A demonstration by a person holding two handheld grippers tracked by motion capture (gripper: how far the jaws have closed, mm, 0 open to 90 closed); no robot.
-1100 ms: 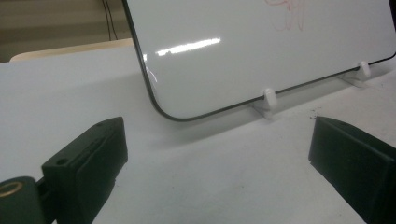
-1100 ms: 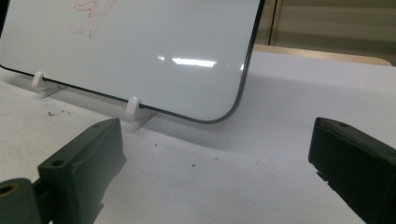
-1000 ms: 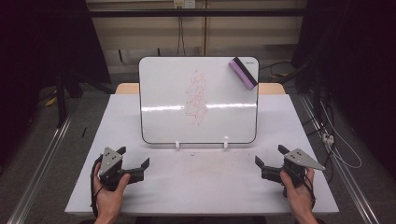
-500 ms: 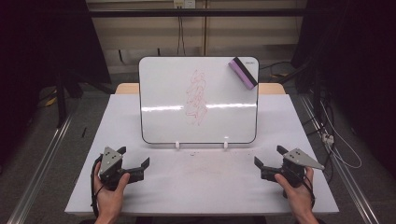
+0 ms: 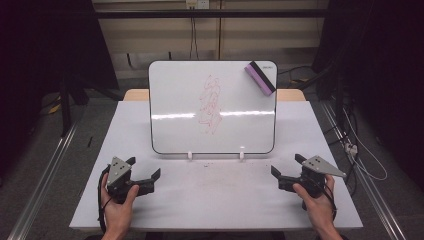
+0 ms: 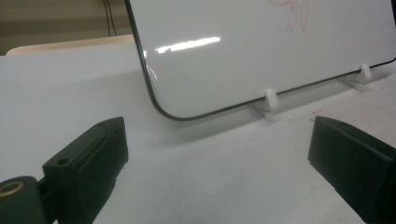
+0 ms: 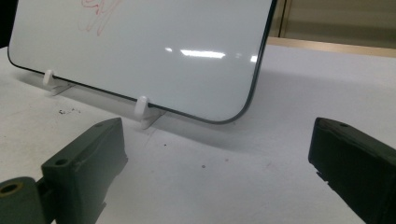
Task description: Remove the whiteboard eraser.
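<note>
Two hand-held black two-jaw grippers, left [image 5: 145, 176] and right [image 5: 286, 172], jaws wide apart and empty, low over white table [image 5: 220, 200], near upright white whiteboard [image 5: 175, 100] bearing red scribble [image 5: 210, 105], purple-and-black eraser [image 5: 260, 78] at its top corner

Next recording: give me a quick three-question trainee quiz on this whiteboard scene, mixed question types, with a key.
1. True or false: the eraser lies flat on the table in front of the whiteboard.
2. Multiple choice: what colour is the scribble on the whiteboard? A) blue B) red C) green
3. Fill in: the left gripper and the right gripper both have their jaws ____, with nothing between them.

Key: 1. False: it sits on the board's upper right corner. 2. B. 3. open.
</note>
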